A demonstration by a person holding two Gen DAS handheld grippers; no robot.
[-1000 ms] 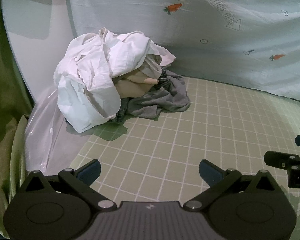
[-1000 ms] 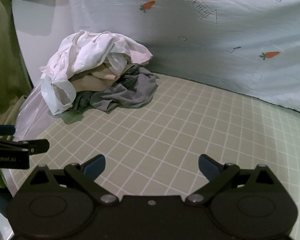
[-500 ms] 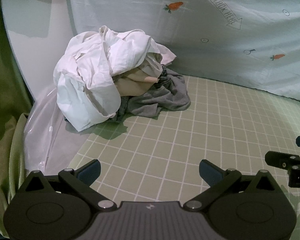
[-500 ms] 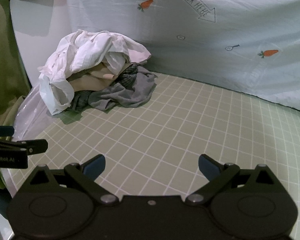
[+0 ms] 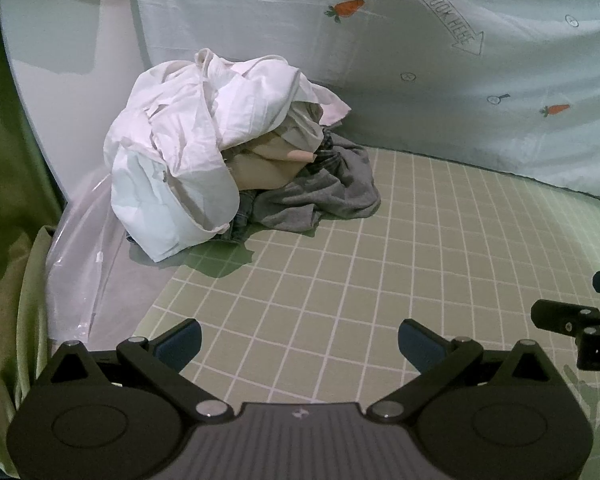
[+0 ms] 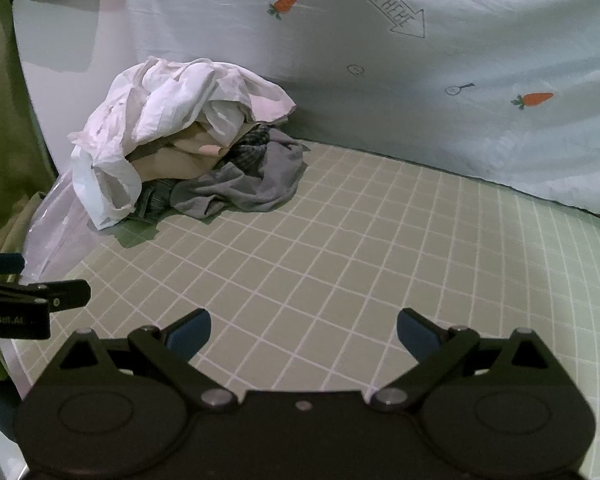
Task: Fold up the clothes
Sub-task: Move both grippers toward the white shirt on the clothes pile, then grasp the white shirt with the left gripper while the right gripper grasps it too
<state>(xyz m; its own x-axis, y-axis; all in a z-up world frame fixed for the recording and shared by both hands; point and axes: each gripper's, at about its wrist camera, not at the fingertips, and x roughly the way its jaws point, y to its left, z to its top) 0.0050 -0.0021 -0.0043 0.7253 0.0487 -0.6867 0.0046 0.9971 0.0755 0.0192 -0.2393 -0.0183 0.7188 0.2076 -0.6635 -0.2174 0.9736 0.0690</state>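
- Writing: pale blue-green hanging bedsheet backdrop [image 5: 420, 60] printed with orange carrots, small magnifier icons and an outlined arrow lettered "LOOK HERE" [image 5: 454, 20]; same arrow in right wrist view [image 6: 392, 4], at 12 o'clock.
- Partial white lettering on the black body of the left tool at 9 o'clock in right wrist view, looks like "...Robot.AI", first letters cut off by the frame edge.
- Left gripper [image 5: 298, 344]: black two-finger tongs with dark blue pads [image 5: 180, 342], spread wide, nothing between them, nothing touched; hovers over bare mat at 6 o'clock.
- Right gripper [image 6: 304, 334]: same build, blue pads [image 6: 418, 334] wide apart, empty, no contact with cloth; also above bare mat.
- Right tool also shows at 3 o'clock of left wrist view [image 5: 572, 324], side-on; the two tools sit near each other, apart.
- Task item: crumpled pile of clothes [image 5: 228, 164] at 10–11 o'clock, well apart from both tongs, lying where mat meets backdrop.
- Pile makeup: white wrinkled shirt [image 5: 188, 136] on top and draped down the left; beige garment [image 5: 264, 164] under it; grey knit garment [image 5: 328, 196] spilling out at the right; dark plaid fabric [image 6: 252, 148] and a bit of denim [image 6: 156, 200] at the base.
- Surface: pale green mat with white square grid [image 5: 380, 272].
- Clear crinkled plastic sheet [image 5: 76, 280] at mat's left edge, under the pile's left side.
- Green curtain [image 5: 4, 160] at 9 o'clock.
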